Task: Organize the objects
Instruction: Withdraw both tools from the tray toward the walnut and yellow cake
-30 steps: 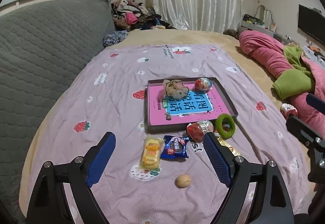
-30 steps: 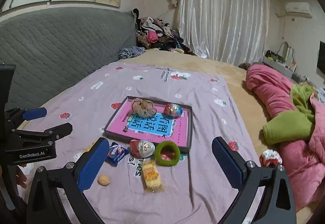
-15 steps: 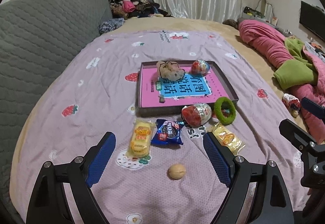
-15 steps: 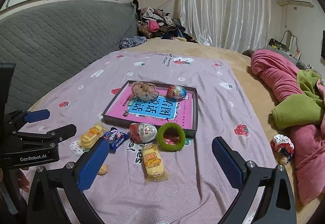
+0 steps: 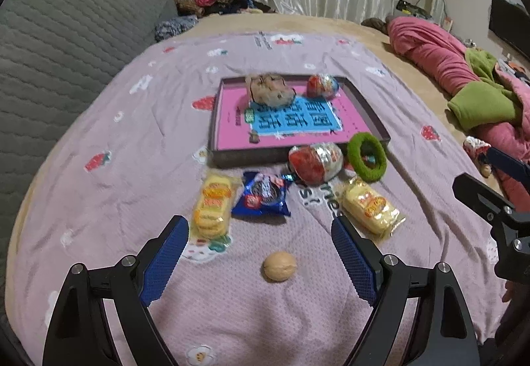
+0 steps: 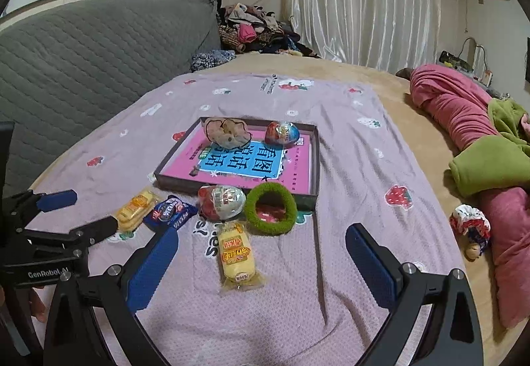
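A bed fills both views, covered by a lilac strawberry-print blanket. At the blanket's centre lies a shallow dark tray with a pink and blue printed sheet inside; its characters are hard to read. Inside the tray, at 11 o'clock, sits a crumpled brownish scrunchie, and at 1 o'clock a foil egg. Against the tray's near edge rest a second foil egg and, touching it at 3 o'clock, a green fuzzy ring, whose small contents are unclear. Nearer lie two yellow snack packs, a blue biscuit packet between them, and a walnut at 6 o'clock. The left gripper is spread wide and empty, the walnut between its jaws but untouched. The right gripper is also wide apart and empty, above one yellow pack. At 3 o'clock, pink and green bedding is cut off by the frame.
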`<action>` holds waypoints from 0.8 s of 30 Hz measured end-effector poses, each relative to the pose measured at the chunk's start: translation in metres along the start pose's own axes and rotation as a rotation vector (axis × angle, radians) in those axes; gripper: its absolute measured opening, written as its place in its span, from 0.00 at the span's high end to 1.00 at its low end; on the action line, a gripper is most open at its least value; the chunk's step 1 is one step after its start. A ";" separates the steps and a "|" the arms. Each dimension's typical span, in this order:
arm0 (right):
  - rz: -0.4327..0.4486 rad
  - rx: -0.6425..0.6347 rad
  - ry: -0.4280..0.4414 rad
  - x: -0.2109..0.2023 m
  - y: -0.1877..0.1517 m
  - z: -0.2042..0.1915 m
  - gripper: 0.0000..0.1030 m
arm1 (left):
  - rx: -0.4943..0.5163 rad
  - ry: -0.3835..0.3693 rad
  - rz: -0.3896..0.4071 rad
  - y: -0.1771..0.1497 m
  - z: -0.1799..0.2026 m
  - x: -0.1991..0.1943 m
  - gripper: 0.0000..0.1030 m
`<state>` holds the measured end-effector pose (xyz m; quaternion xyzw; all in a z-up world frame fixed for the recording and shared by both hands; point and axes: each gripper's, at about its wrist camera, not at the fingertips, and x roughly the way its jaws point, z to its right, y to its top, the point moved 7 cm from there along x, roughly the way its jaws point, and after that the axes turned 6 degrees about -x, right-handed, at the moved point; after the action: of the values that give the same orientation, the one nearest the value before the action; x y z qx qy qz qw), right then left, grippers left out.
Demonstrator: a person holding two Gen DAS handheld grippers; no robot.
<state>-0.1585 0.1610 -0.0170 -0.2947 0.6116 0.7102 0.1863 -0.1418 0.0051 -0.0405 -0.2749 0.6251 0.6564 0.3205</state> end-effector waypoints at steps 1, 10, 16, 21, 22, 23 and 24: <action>-0.003 -0.006 0.000 0.002 -0.002 -0.001 0.01 | -0.003 -0.001 -0.004 -0.003 0.001 0.003 0.14; -0.020 -0.045 -0.011 0.014 -0.008 -0.004 0.01 | 0.001 0.019 -0.006 -0.016 0.000 0.018 0.14; -0.038 -0.062 -0.006 0.023 -0.014 -0.007 0.01 | 0.005 0.019 -0.023 -0.022 0.002 0.027 0.14; -0.052 -0.074 -0.004 0.028 -0.018 -0.010 0.01 | 0.004 0.013 -0.043 -0.031 0.004 0.035 0.14; -0.055 -0.074 -0.007 0.029 -0.019 -0.010 0.01 | 0.007 0.016 -0.047 -0.033 0.004 0.037 0.14; -0.057 -0.077 -0.005 0.029 -0.019 -0.010 0.01 | 0.008 0.017 -0.050 -0.035 0.005 0.039 0.14; -0.057 -0.078 -0.004 0.030 -0.019 -0.011 0.01 | 0.008 0.014 -0.053 -0.036 0.006 0.040 0.14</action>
<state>-0.1672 0.1513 -0.0520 -0.3177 0.5744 0.7284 0.1963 -0.1397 0.0142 -0.0940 -0.2948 0.6224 0.6434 0.3344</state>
